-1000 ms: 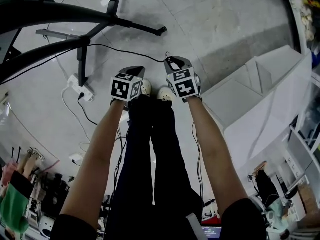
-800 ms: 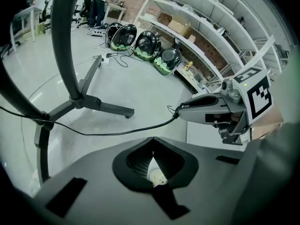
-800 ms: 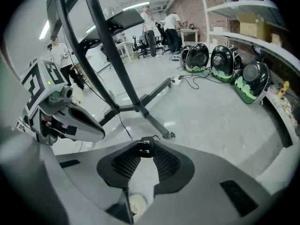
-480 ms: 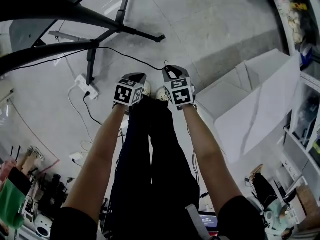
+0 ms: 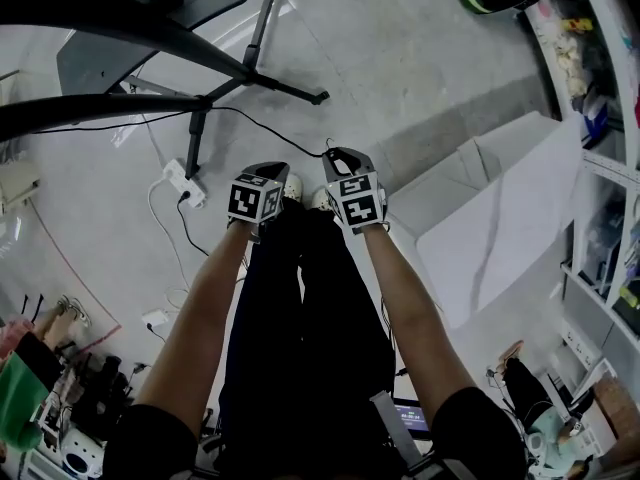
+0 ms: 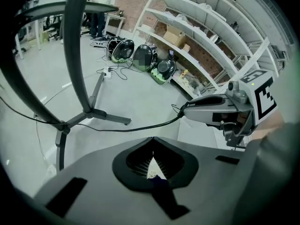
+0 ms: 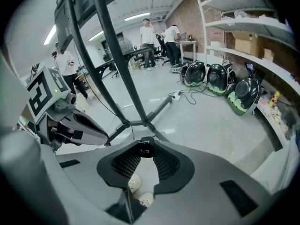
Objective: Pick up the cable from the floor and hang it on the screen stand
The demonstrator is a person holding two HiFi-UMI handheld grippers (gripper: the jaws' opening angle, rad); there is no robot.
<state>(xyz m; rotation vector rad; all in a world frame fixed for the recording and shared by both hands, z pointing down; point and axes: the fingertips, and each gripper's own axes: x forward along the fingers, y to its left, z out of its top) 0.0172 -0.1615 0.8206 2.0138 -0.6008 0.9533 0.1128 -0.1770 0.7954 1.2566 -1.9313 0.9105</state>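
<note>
We held the right gripper [image 5: 336,154] out in front of us above the grey floor [image 5: 430,58], and its jaws were clamped on the black plug end of the cable [image 5: 272,125]. The right gripper view showed that plug [image 7: 146,147] pinched at the very tips of the right gripper [image 7: 146,150], with our pale shoes [image 7: 135,182] visible on the floor through the gap behind the tips. From the plug the thin black cable hung clear of the floor and ran off to our left toward the black screen stand [image 5: 262,28]; in the left gripper view it sagged in a shallow curve [image 6: 140,127] from the nose of the right gripper [image 6: 185,110] to the stand's leg hub [image 6: 89,111]. How it was fixed at the stand end we could not tell. The left gripper [image 5: 270,167] sat just beside the right one, at about the same height, and its jaws were together with nothing between them [image 6: 152,142]. It touched neither the cable nor the stand. A white power strip [image 5: 182,181] lay on the floor near one upright of the stand, to the left of our arms. A large white box [image 5: 510,198] stood to our right, and shelves [image 6: 211,32] lined the wall beyond it.
</note>
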